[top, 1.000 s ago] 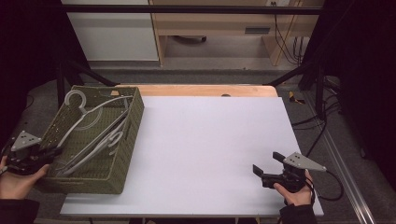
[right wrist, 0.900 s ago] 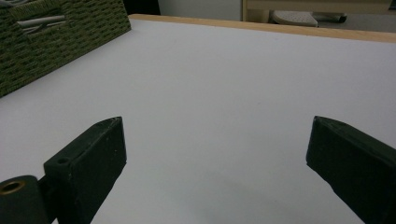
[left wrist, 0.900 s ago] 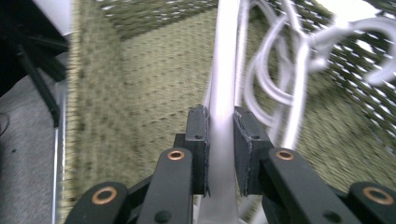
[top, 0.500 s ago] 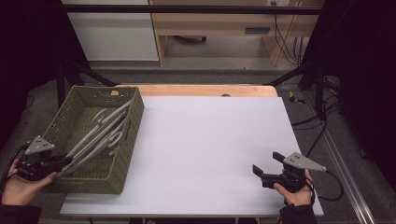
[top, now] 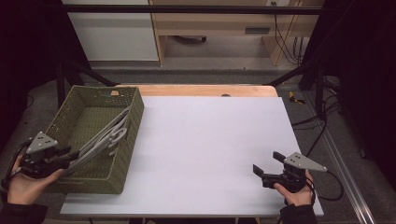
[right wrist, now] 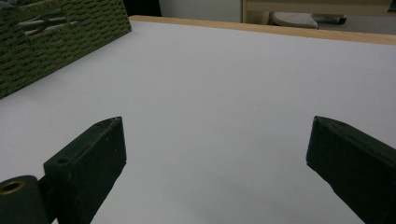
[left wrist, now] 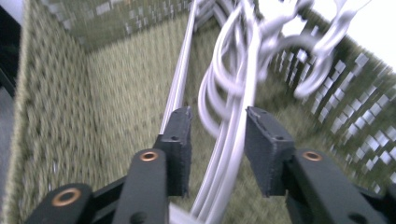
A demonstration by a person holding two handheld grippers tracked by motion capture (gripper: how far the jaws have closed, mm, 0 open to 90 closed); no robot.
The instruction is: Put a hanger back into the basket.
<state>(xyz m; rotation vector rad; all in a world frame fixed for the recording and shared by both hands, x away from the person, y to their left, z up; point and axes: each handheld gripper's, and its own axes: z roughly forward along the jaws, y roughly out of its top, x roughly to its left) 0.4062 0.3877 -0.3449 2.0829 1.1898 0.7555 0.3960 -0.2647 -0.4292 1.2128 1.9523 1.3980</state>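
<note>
A bundle of white plastic hangers point(top: 105, 135) lies slanted in an olive woven basket point(top: 133, 135) at the table's left. Their hooks rest near the basket's right wall. My left gripper point(top: 70, 154) is at the basket's near left corner, shut on the hangers' near end. In the left gripper view the hangers point(left wrist: 233, 121) run between the jaws of the left gripper point(left wrist: 217, 116), above the basket's floor point(left wrist: 116, 93). My right gripper point(top: 265, 162) rests open at the table's front right. In its own view the right gripper point(right wrist: 217, 126) has nothing between its jaws.
The white tabletop point(top: 210, 140) stretches bare between basket and right gripper, with a wooden strip point(top: 205, 90) along its far edge. The basket's corner point(right wrist: 56, 42) shows at the upper left of the right gripper view. Cables point(top: 327, 121) trail on the floor at the right.
My left gripper has drawn back toward the basket's near left corner with the hangers in it. Their hooks slid from the far left toward the right wall. The right gripper stayed put.
</note>
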